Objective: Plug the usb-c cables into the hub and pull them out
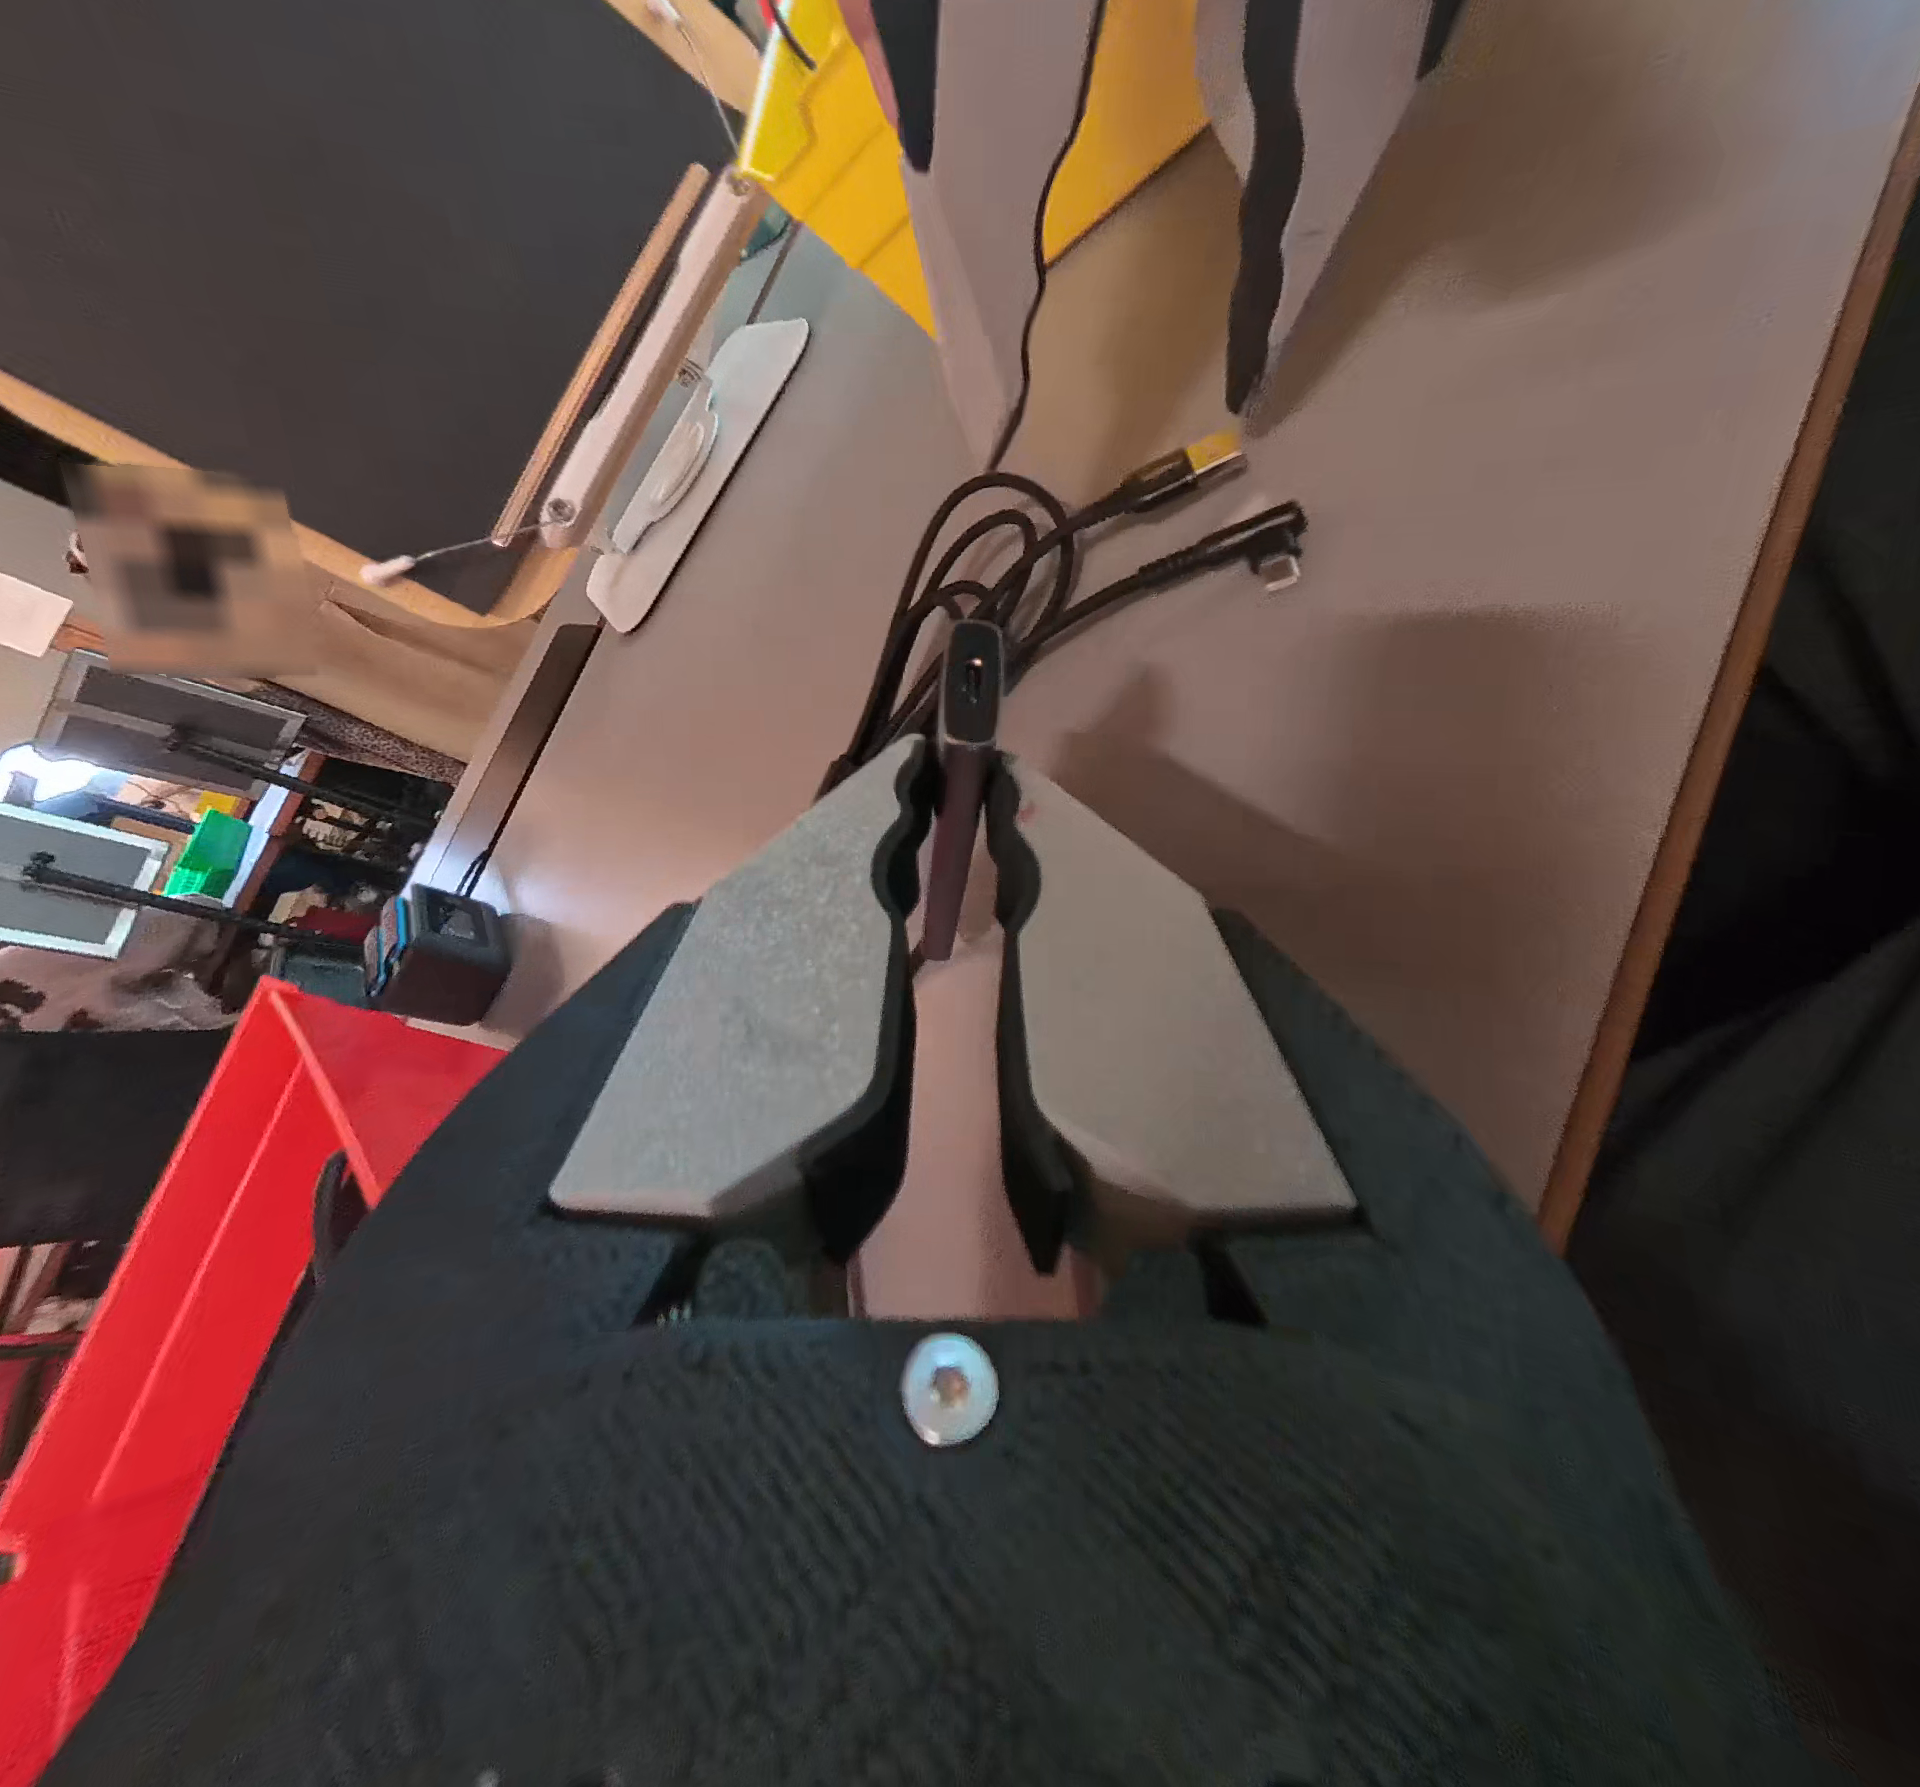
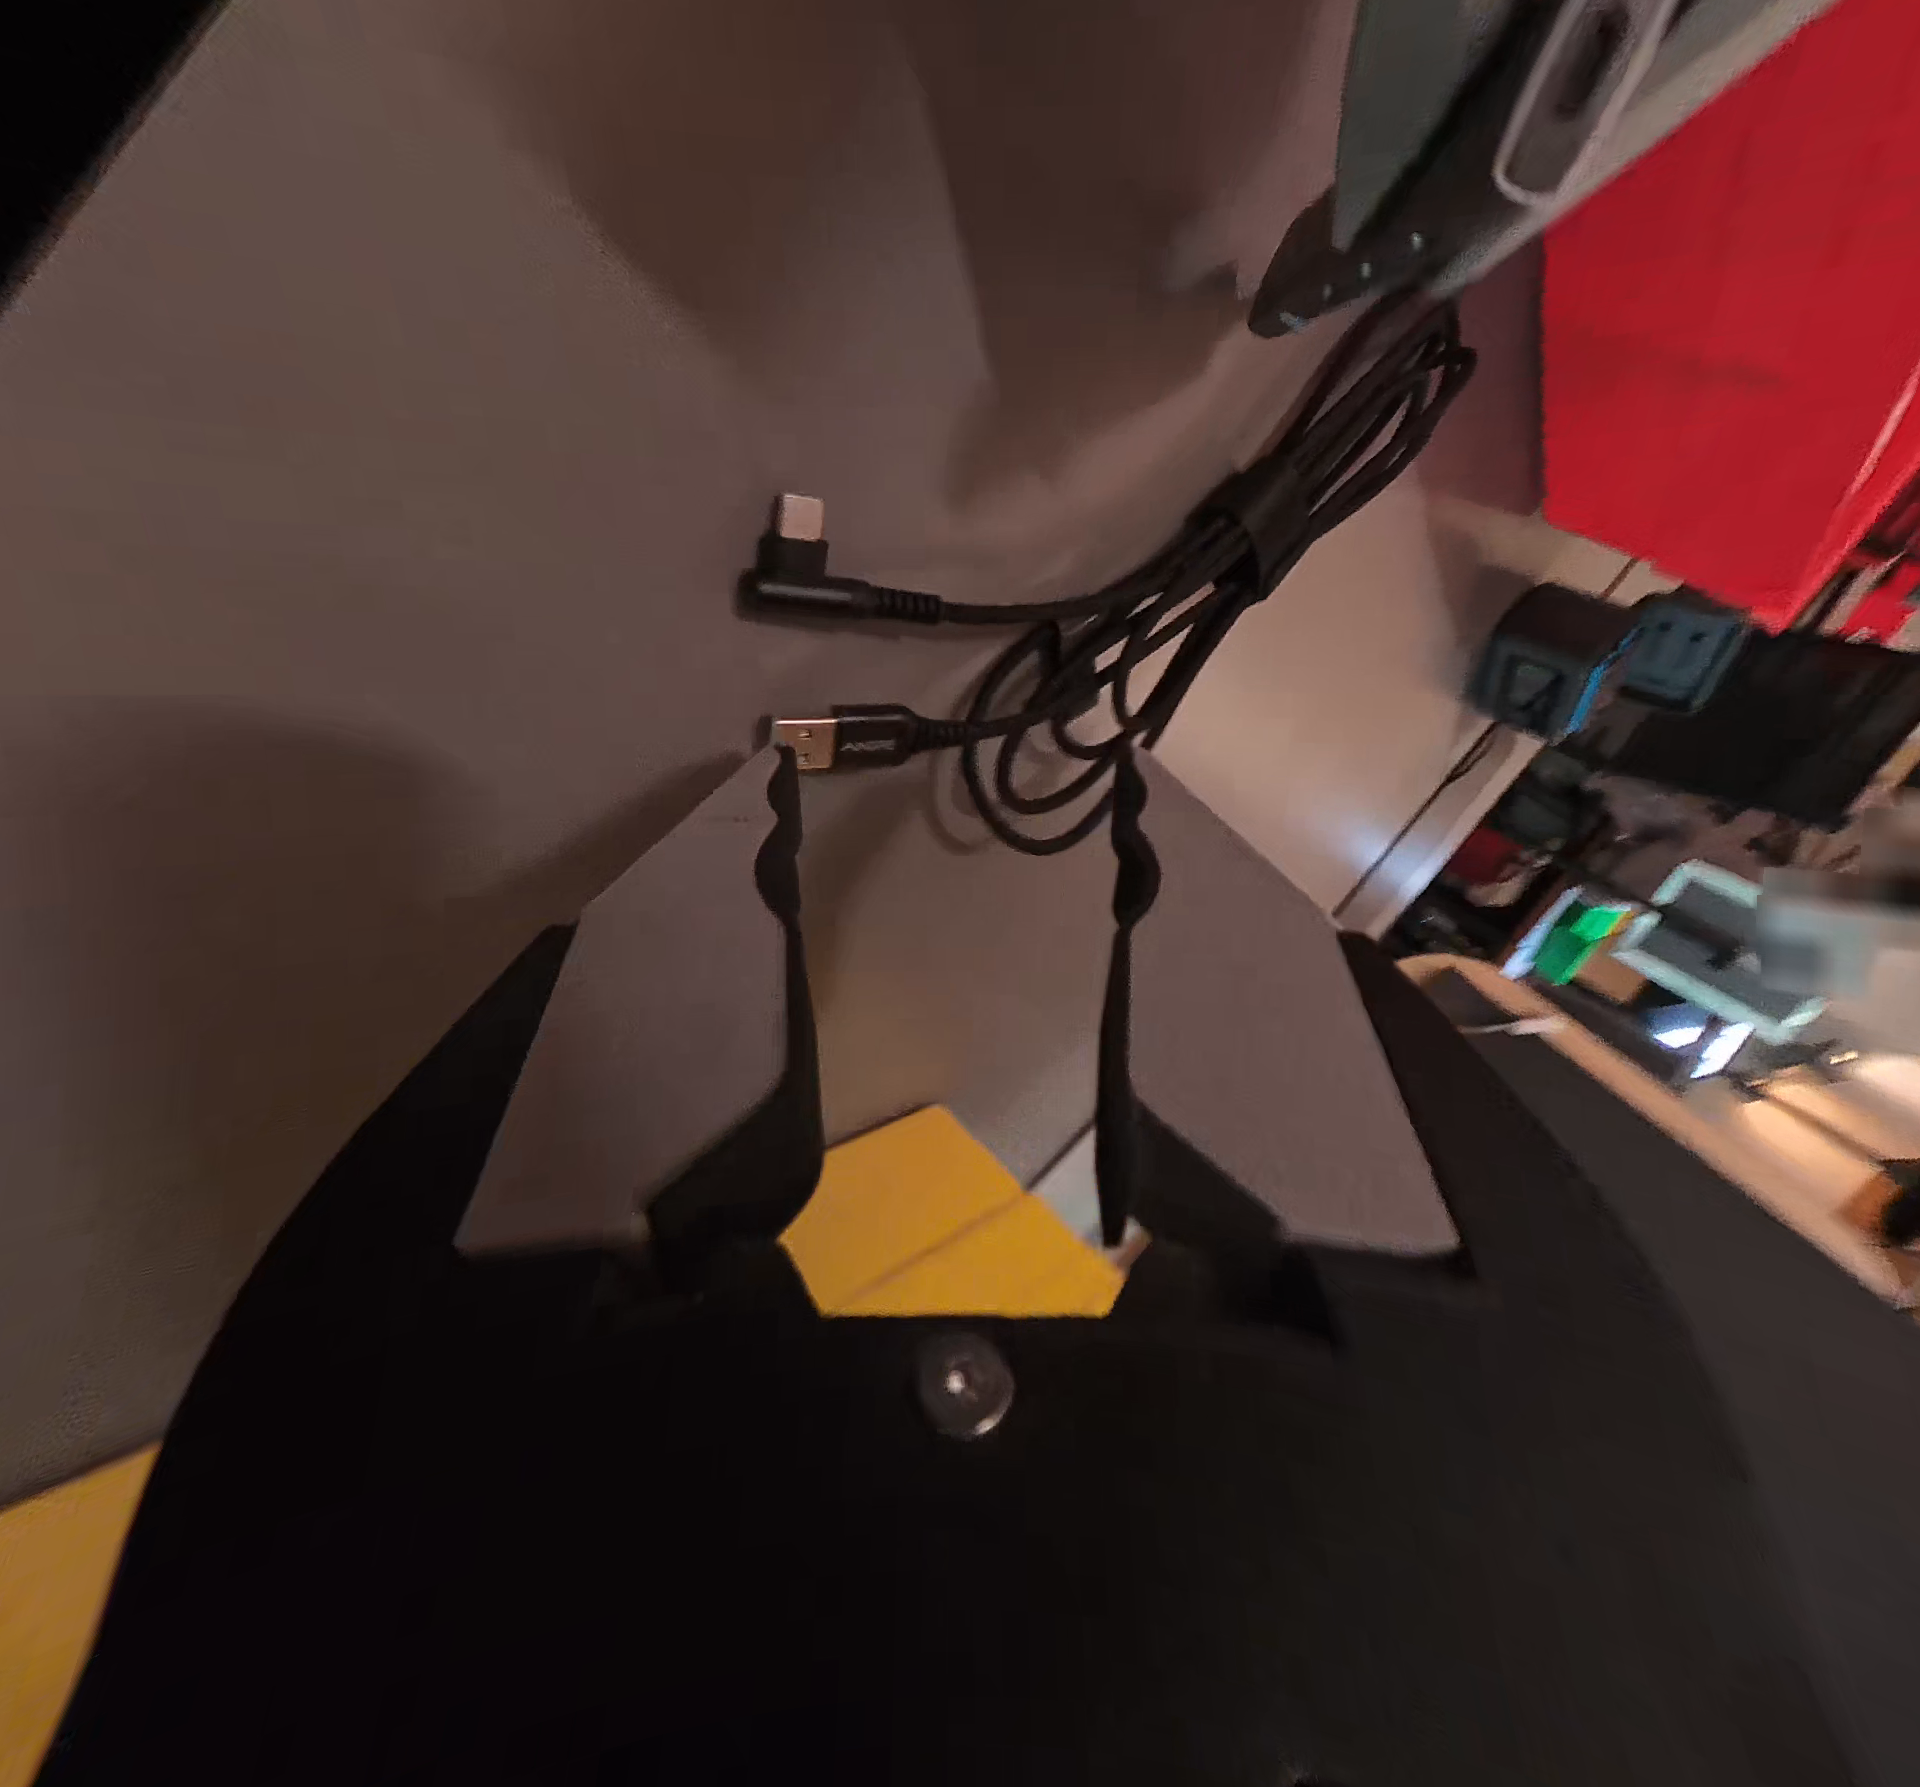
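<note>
In the left wrist view my left gripper [image 1: 958,787] is shut on a slim dark hub [image 1: 971,688], held above the table with its end port facing away. A coiled black cable [image 1: 997,574] lies beyond it, with a right-angle usb-c plug [image 1: 1276,548] and a gold flat plug [image 1: 1195,464]. My right gripper [image 1: 1081,283] shows open above them. In the right wrist view my right gripper [image 2: 956,781] is open and empty, its left fingertip by the gold flat plug [image 2: 816,740]. The usb-c plug [image 2: 795,542] lies just beyond. The hub [image 2: 1600,54] is at the upper right.
A grey table [image 1: 1455,802] has its wooden edge at the right. A yellow bin [image 1: 831,148] stands at the far end, a red bin [image 1: 208,1270] at the left, beside a small action camera [image 1: 436,948]. A monitor stand base [image 1: 696,470] sits at the left side. The gap from one gripper's tips to the other's is roughly 10 cm. My right gripper is the nearer one to the right-angle usb-c plug [image 1: 1276,548]: about 4 cm, against 10 cm. It is also in sight in the right wrist view [image 2: 793,554].
</note>
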### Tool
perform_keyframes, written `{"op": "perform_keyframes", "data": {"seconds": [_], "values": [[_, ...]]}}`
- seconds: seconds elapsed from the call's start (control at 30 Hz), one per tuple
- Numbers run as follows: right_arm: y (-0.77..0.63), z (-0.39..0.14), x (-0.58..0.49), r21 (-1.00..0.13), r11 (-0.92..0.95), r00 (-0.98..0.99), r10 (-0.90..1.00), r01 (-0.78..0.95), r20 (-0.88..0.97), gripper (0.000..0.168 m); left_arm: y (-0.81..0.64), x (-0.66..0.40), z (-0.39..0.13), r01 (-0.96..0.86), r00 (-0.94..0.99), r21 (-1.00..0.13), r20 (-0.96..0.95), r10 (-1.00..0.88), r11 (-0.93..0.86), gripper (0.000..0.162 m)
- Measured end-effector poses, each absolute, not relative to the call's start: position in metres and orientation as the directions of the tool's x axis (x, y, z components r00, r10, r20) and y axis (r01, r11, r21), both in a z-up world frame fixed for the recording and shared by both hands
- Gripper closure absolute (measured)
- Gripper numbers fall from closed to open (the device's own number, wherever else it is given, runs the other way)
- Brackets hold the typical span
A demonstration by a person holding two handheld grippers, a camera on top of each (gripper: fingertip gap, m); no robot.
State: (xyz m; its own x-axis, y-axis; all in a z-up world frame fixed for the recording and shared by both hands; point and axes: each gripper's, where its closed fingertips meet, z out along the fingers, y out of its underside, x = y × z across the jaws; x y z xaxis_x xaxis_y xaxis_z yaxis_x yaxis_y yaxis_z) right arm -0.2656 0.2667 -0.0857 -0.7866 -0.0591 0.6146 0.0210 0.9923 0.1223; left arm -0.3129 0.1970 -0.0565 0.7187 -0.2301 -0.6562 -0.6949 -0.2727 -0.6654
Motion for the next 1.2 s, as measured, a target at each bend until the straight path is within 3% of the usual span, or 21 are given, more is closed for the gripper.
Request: {"op": "perform_keyframes", "data": {"seconds": [0.17,0.5,0.77,0.9,1.2], "values": [[0.257,-0.095,-0.270,0.247,0.949,-0.761,-0.305,-0.194,0.573,0.110,0.196,-0.314,-0.056,-0.648,0.762,-0.731,-0.618,-0.194,-0.214,0.154],[0.242,-0.118,-0.261,0.250,0.821,-0.784,-0.567,-0.513,0.254,0.119,0.191,-0.316,-0.053,-0.632,0.772,-0.751,-0.589,-0.239,-0.188,0.154],[0.255,-0.124,-0.263,0.215,0.761,-0.752,-0.644,-0.612,0.137,0.137,0.185,-0.316,-0.056,-0.641,0.767,-0.734,-0.599,-0.229,-0.224,0.154],[0.255,-0.124,-0.266,0.220,0.728,-0.717,-0.682,-0.649,0.143,0.134,0.187,-0.313,-0.058,-0.657,0.754,-0.711,-0.615,-0.233,-0.251,0.154],[0.258,-0.125,-0.263,0.208,0.606,-0.601,-0.794,-0.768,0.095,0.145,0.191,-0.307,-0.065,-0.664,0.747,-0.696,-0.619,-0.241,-0.271,0.153]]}}
